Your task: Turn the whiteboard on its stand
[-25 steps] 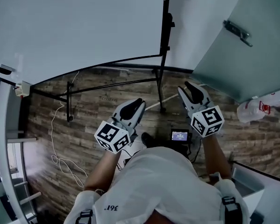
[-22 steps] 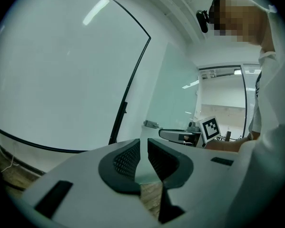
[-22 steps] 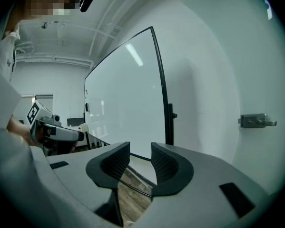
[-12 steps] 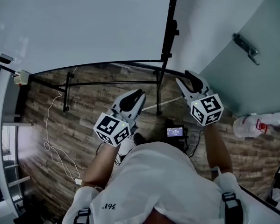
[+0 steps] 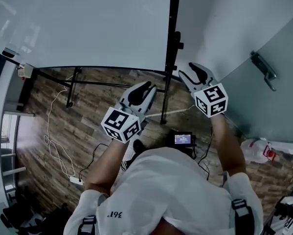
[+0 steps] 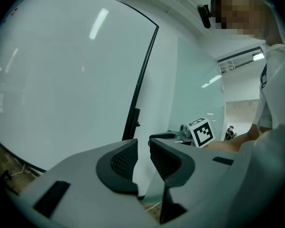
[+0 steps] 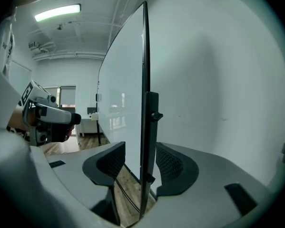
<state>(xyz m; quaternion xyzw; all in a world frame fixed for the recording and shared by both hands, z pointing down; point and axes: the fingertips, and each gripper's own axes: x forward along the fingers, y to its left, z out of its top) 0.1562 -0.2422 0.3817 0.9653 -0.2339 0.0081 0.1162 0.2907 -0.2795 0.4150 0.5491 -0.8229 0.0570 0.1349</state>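
— One big whiteboard [image 5: 87, 23] is seen filling the far left of the head view. How is it placed?

— It is held upright on a black stand [image 5: 173, 38], whose post [image 7: 149, 127] runs down the board's right edge. The stand's legs are spread on the wooden floor [image 5: 97, 116] beneath. A pale wall [image 5: 219, 23] is seen just right of the post, and a door [image 5: 283, 106] with a metal handle farther right.

— And the grippers?

— Both are held out on the near side of the board by a person [image 5: 161, 190] in a white shirt. The right gripper [image 5: 190, 70] is raised just right of the post. Its jaws are parted and have just been opening. In the right gripper view the post is lined up with the gap, and neither pad is pressed on it. Whether the post lies inside the gap or just beyond it cannot be told.

— The left one?

— The left gripper [image 5: 147, 87] is kept left of the post, near the board's lower right corner. Only a narrow gap is left between its jaws, and nothing is caught in it.

— What smaller things are noted?

— A white cable [image 5: 51, 131] is trailed over the floor at the left. A small lit screen [image 5: 183, 139] is set on the floor by the person's feet, and a plastic bottle [image 5: 256, 151] is seen at the near right.
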